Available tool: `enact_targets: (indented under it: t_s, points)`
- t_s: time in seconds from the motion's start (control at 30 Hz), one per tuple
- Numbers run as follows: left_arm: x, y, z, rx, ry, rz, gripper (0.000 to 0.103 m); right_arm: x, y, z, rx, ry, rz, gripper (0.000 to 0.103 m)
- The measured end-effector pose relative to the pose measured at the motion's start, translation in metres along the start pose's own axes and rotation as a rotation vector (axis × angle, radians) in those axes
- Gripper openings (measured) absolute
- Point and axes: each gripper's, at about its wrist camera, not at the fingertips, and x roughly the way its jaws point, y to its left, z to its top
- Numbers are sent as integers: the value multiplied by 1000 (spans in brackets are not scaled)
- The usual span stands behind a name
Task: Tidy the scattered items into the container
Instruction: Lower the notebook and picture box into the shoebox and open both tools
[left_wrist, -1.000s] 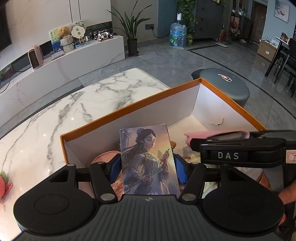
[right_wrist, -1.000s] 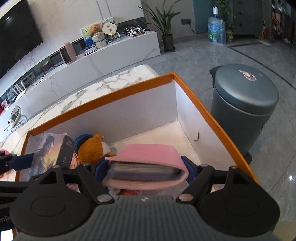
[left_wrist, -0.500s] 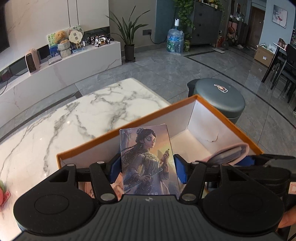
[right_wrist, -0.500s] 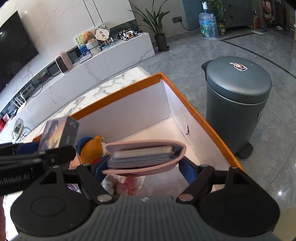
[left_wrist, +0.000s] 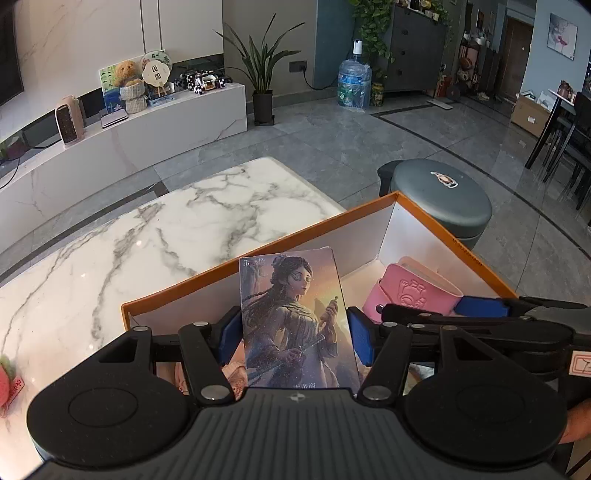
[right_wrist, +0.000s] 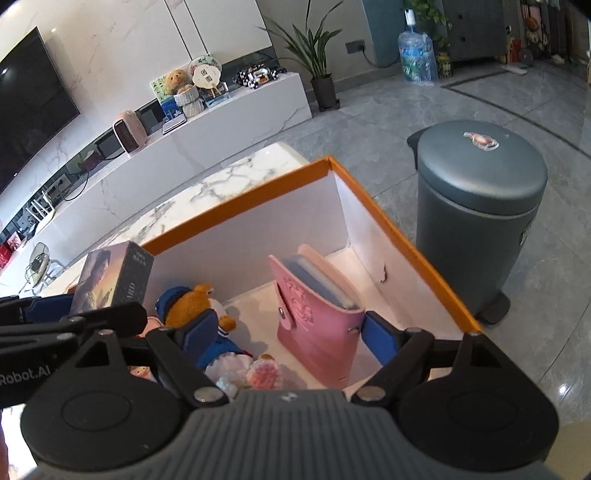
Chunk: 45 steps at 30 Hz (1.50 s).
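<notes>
The card box (left_wrist: 295, 321) is pinched upright in the left gripper (left_wrist: 293, 334), over the near-left corner of the orange box (right_wrist: 373, 201). The right gripper (right_wrist: 284, 332) is spread wide, and the pink wallet (right_wrist: 317, 321) stands loose inside on the box floor. The plush toy (right_wrist: 199, 314) is half hidden behind a finger. The right wall sits close beside the wallet.

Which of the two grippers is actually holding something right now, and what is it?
The left gripper: its blue pads clamp the illustrated card box above the orange box. The right gripper is open, with the pink card holder standing loose in the box.
</notes>
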Motion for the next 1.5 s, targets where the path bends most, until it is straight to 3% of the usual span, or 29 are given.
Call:
enact_targets:
  t_s: [0.13,0.23,0.37,0.43,0.87,1.13,1.5]
  points:
    - [-1,-3,-1,7,0,-8,70,-11,-2,2,-4,-57,-7,83]
    - [1,-6,-1,10,4,-21,70,-20,-6,4,15,-94,-14,72]
    - [4,-13,-1,20,7,-44,70,-29,-4,5,-29,-132,-80,38]
    - [5,-16,-2,26,10,-54,70,-31,-6,4,-34,-140,-92,27]
    - [33,-43,9,87,27,-166,69,-42,-25,-11,52,-187,-105,30]
    - [54,-55,11,141,62,-170,69,-39,-37,-8,47,-181,-113,19]
    - [43,-55,6,171,29,-143,68,-35,-37,-6,46,-166,-103,25]
